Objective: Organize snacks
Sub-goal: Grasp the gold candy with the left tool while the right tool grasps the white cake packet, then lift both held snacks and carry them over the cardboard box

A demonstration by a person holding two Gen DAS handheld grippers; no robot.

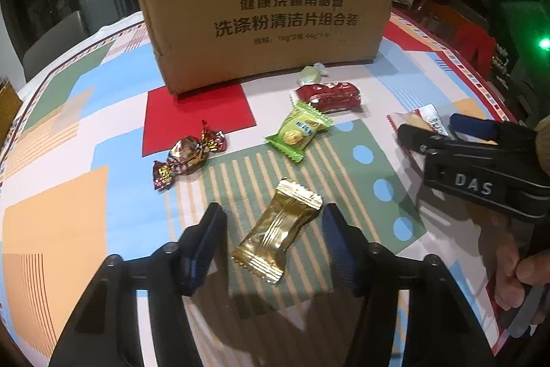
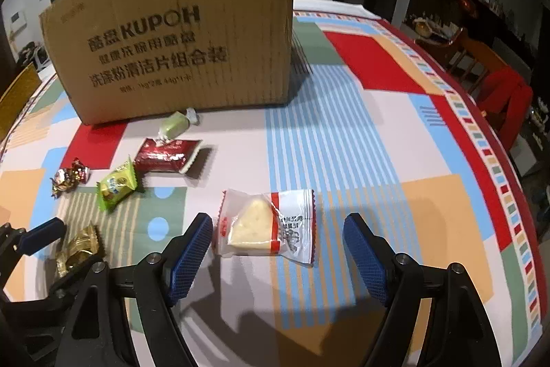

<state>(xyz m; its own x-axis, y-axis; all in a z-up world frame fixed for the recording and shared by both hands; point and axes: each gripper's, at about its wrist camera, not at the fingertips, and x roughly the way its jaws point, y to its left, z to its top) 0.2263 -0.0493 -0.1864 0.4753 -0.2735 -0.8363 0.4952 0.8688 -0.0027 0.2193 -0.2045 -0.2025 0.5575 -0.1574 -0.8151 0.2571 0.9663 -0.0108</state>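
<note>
Pick-up stage: left gripper (image 1: 271, 229) straddles the gold packet (image 1: 277, 231), right gripper (image 2: 276, 250) the white packet (image 2: 266, 222) (apparently untouched), near the table's (image 2: 378, 160) front edge; both need closing.

The left gripper (image 1: 271, 229) has its jaws apart, one on each side of a gold candy (image 1: 276, 234), not touching it. The candy lies on the colourful tabletop (image 1: 68, 212). Farther off lie a green snack (image 1: 299, 131), a red snack (image 1: 328, 95) and a shiny twisted sweet (image 1: 187, 153), near a big cardboard box (image 1: 264, 9).
</note>
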